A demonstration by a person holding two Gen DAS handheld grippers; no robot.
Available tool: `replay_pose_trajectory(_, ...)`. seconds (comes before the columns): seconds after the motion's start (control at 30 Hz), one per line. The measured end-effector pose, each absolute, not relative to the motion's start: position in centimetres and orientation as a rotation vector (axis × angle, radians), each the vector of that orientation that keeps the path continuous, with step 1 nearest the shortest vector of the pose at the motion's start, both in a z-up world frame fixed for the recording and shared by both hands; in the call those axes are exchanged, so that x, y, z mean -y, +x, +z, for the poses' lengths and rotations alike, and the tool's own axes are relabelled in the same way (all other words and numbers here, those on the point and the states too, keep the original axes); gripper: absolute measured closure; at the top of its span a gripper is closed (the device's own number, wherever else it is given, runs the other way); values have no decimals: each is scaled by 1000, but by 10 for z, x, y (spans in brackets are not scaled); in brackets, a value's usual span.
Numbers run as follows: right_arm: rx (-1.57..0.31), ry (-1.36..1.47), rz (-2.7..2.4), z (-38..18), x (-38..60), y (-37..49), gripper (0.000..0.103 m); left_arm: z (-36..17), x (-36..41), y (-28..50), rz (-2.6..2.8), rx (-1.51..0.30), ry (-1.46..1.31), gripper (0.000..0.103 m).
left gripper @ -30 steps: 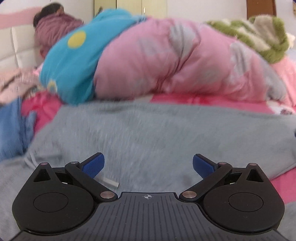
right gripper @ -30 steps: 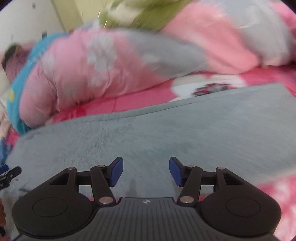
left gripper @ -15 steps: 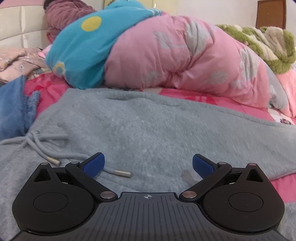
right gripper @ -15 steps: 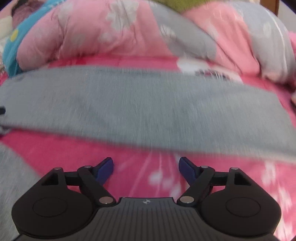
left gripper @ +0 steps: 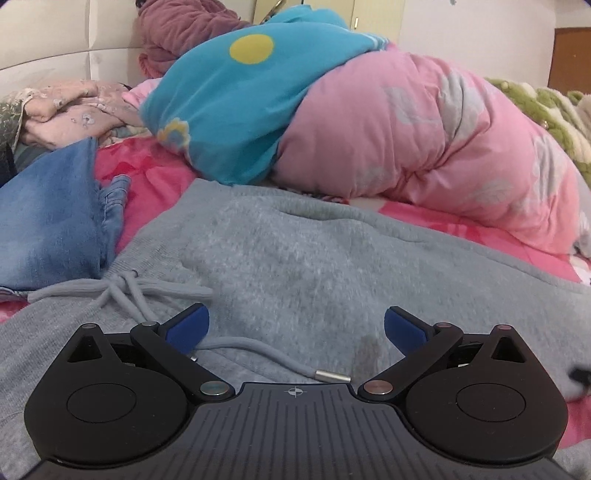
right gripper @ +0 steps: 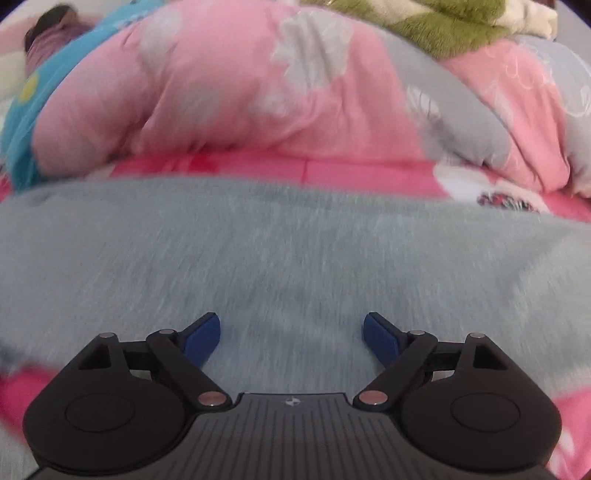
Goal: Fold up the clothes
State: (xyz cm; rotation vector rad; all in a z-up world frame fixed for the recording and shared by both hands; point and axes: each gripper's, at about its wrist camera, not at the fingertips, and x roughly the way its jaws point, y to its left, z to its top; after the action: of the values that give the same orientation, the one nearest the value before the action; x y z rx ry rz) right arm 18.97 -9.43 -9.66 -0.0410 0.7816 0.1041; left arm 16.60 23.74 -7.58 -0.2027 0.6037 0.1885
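L gripper [left gripper: 296,328]: jaws wide apart, nothing held, low over grey sweatpants [left gripper: 314,258] spread flat on the bed. Drawstring [left gripper: 258,347] lies btwn the blue pads, metal tip just ahead of the gripper body; knot [left gripper: 122,286] sits ahead-left of the L pad [left gripper: 186,328], at the ribbed waistband. Small dark stain on the fabric just inside the R pad. Further ahead-left: blue denim piece [left gripper: 48,221], touching the waistband edge. Pink floral sheet [left gripper: 147,177] shows past the pants. Far ahead: teal cushion w/ yellow dot [left gripper: 236,99] leaning on a pink quilt [left gripper: 424,140]; maroon fabric [left gripper: 177,26] behind it, green fuzzy blanket [left gripper: 535,107] far right.

R gripper [right gripper: 291,332]: jaws also wide apart, empty, over a grey pant leg [right gripper: 277,251] running across the view, blurred. Pink sheet [right gripper: 258,166] beyond, then the pink/grey quilt [right gripper: 240,81], green blanket [right gripper: 443,26] on top.
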Motion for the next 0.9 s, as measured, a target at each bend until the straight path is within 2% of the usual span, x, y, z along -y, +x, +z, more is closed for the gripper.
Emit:
replay_pose_trajectory(0.17, -863, -44, 129, -72, 96, 152, 14, -75, -235, 165, 193, -603, -192, 1)
replay_pose_trajectory(0.33, -748, 12, 150, -55, 70, 186, 14, -77, -238, 170, 205, -613, -202, 1)
replay_pose_trajectory(0.47, -817, -93, 142, -89, 42, 208, 14, -79, -238, 170, 204, -624, -195, 1)
replay_pose_trajectory(0.53, -771, -87, 158, -93, 43, 189, 14, -78, -238, 170, 198, -625, -197, 1)
replay_pose_trajectory(0.73, -780, 4, 287, -64, 83, 141, 14, -78, -237, 171, 209, -630, -188, 1)
replay_pose_trajectory(0.83, -691, 21, 181, -39, 126, 165, 15, -80, -236, 172, 214, -634, -179, 1)
replay_pose_trajectory(0.9, -705, 55, 95, -45, 159, 195, 17, -80, -235, 173, 214, -635, -175, 1)
